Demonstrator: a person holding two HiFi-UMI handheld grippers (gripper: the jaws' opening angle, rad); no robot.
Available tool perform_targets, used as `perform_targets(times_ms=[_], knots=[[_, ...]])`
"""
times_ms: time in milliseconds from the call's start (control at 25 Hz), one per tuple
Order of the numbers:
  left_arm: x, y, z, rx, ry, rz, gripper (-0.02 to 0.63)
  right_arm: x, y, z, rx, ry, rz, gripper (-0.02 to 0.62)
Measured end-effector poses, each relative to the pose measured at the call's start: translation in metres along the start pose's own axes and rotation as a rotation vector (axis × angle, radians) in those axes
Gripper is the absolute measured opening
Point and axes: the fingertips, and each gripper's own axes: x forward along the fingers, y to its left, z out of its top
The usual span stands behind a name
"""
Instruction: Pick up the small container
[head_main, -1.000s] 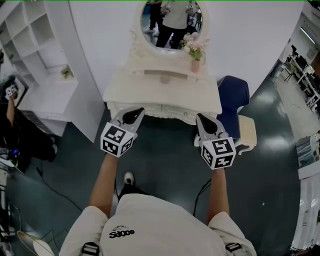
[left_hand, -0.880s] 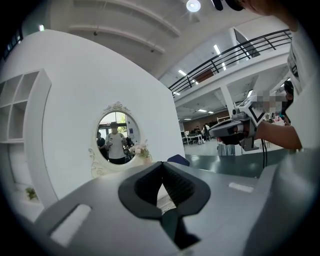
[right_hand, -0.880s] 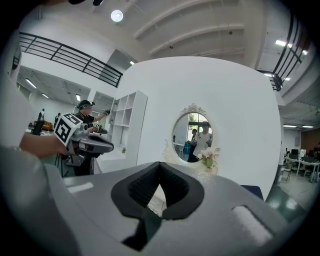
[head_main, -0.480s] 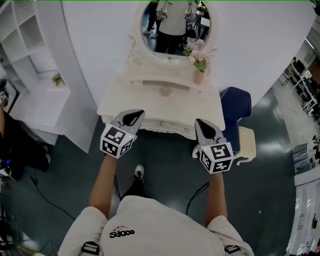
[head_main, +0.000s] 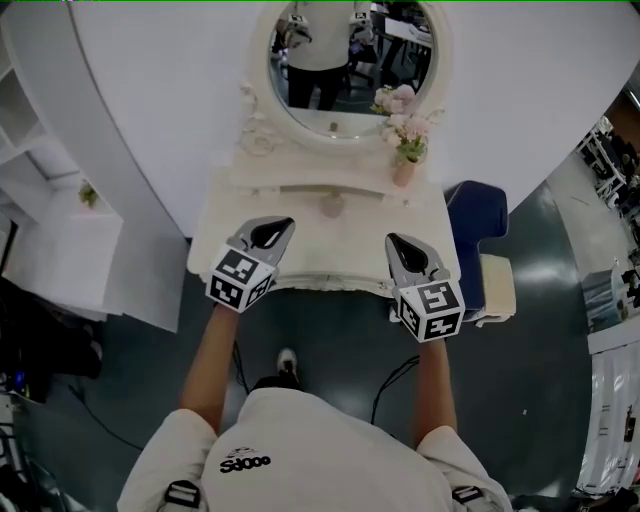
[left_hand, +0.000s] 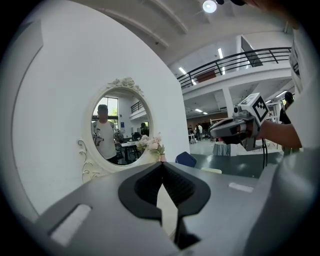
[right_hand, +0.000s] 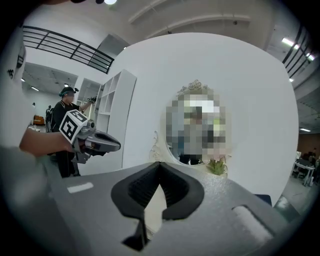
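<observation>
A small pinkish round container (head_main: 331, 208) stands on the cream dressing table (head_main: 300, 250), in the middle under the oval mirror (head_main: 345, 55). Both grippers hover over the table's front edge, nearer me than the container. My left gripper (head_main: 283, 222) is to its left, shut and holding nothing. My right gripper (head_main: 392, 240) is to its right, also shut and holding nothing. The left gripper's (left_hand: 161, 167) tips meet in its own view, and so do the right gripper's (right_hand: 159, 165). Neither gripper view shows the container.
A pink vase of flowers (head_main: 404, 165) stands at the table's back right. A blue chair (head_main: 477, 215) and a cream stool (head_main: 497, 285) are right of the table. A white shelf unit (head_main: 60, 250) stands at the left. The floor is dark green.
The person has stepped toward the dressing table. Both grippers, a second ago in front of the table, now hang over its front edge. The jaws stayed shut.
</observation>
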Motion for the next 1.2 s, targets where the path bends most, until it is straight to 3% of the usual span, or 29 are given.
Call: perform_targets(times_ms=[440, 680, 920, 1200], knots=[[0.061, 0.076, -0.023, -0.012, 0.057, -0.072, 0.018, 0.093, -0.022, -0.006, 0.014, 0.061, -0.031, 0.002], [0.098, 0.102, -0.048, -0.042, 0.110, -0.057, 0.023, 0.134, -0.044, -0.034, 0.038, 0.107, -0.014, 0.002], [0.139, 0.111, -0.078, -0.080, 0.171, -0.016, 0.049, 0.169, -0.073, -0.066, 0.061, 0.139, 0.058, 0.002], [0.192, 0.098, -0.114, -0.179, 0.231, 0.017, 0.116, 0.203, -0.104, -0.106, 0.068, 0.197, 0.176, 0.002]])
